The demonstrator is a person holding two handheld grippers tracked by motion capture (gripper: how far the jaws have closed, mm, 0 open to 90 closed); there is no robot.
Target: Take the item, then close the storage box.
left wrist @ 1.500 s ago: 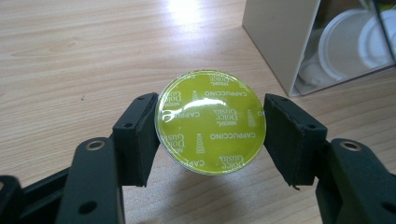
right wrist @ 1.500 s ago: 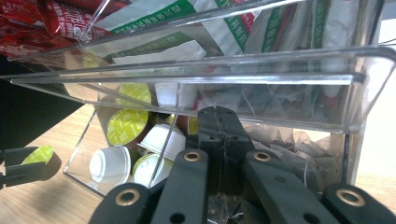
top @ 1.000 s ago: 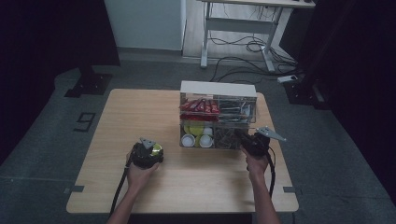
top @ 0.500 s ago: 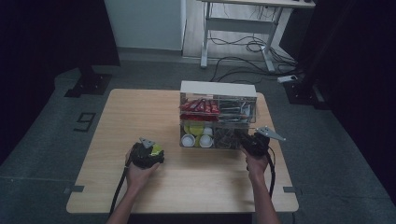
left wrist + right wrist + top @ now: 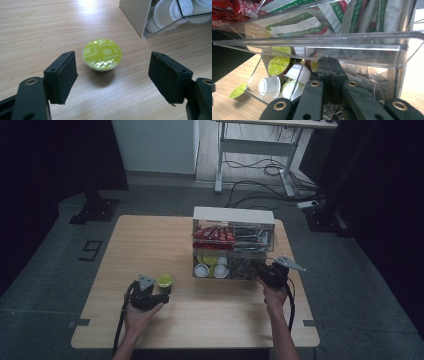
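A green-lidded coffee capsule (image 5: 102, 54) stands on the wooden table (image 5: 150, 245), left of a clear two-tier organizer (image 5: 233, 215). My left gripper (image 5: 113, 58) is open and its jaws have just been opening. The capsule (image 5: 165, 280) sits just beyond the pads (image 5: 62, 75), which do not touch it. My left gripper (image 5: 161, 292) lies low at the table's front left. My right gripper (image 5: 329, 62) is shut at the organizer's lower right front, under a raised clear flap (image 5: 337, 40). Nothing shows between its pads. The right gripper (image 5: 264, 271) stays against the box.
The organizer's lower left bin (image 5: 282, 75) holds several white and green capsules; the lower right holds tea bags (image 5: 372, 77). Red sachets (image 5: 214, 234) and paper packets fill the upper tier. A desk frame and cables (image 5: 260, 170) lie on the floor beyond the table.
The left gripper's jaws opened and let go of the green capsule, which now stands on the table. That gripper drew back a little toward the person. The right gripper has kept still.
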